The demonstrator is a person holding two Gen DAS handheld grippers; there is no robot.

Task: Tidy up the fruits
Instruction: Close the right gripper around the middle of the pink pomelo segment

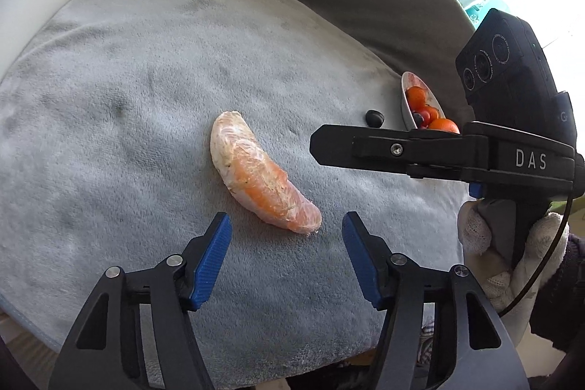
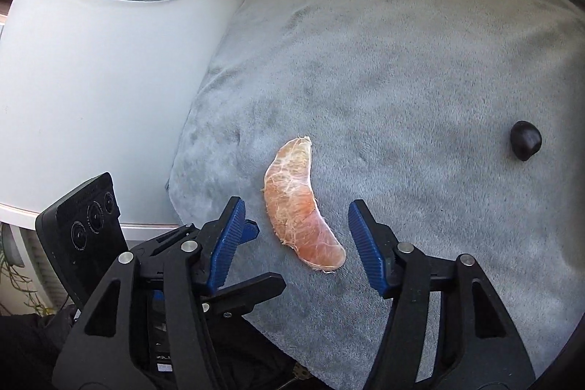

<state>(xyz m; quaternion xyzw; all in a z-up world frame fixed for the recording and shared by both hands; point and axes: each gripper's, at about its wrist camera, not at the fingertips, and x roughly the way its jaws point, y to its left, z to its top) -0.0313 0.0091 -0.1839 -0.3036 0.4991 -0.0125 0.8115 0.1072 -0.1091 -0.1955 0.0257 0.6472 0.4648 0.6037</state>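
Note:
A peeled orange segment (image 1: 263,178) (image 2: 299,203) lies on a grey plush cloth (image 1: 128,79) (image 2: 420,61). My left gripper (image 1: 287,220) is open just short of the segment's near end, blue pads apart and not touching it. My right gripper (image 2: 297,205) is open too, low over the cloth, its pads on either side of the segment without contact. From the left wrist view one black finger (image 1: 329,147) of the right gripper reaches in from the right. The left gripper (image 2: 263,254) shows at the lower left of the right wrist view, close beside the right one.
A small white bowl (image 1: 404,86) with several orange-red fruits and a dark one stands at the cloth's right edge. A dark grape (image 1: 374,118) (image 2: 525,140) lies loose next to it. A gloved hand (image 1: 512,243) holds the right gripper. A white surface (image 2: 91,61) and thin cables border the cloth.

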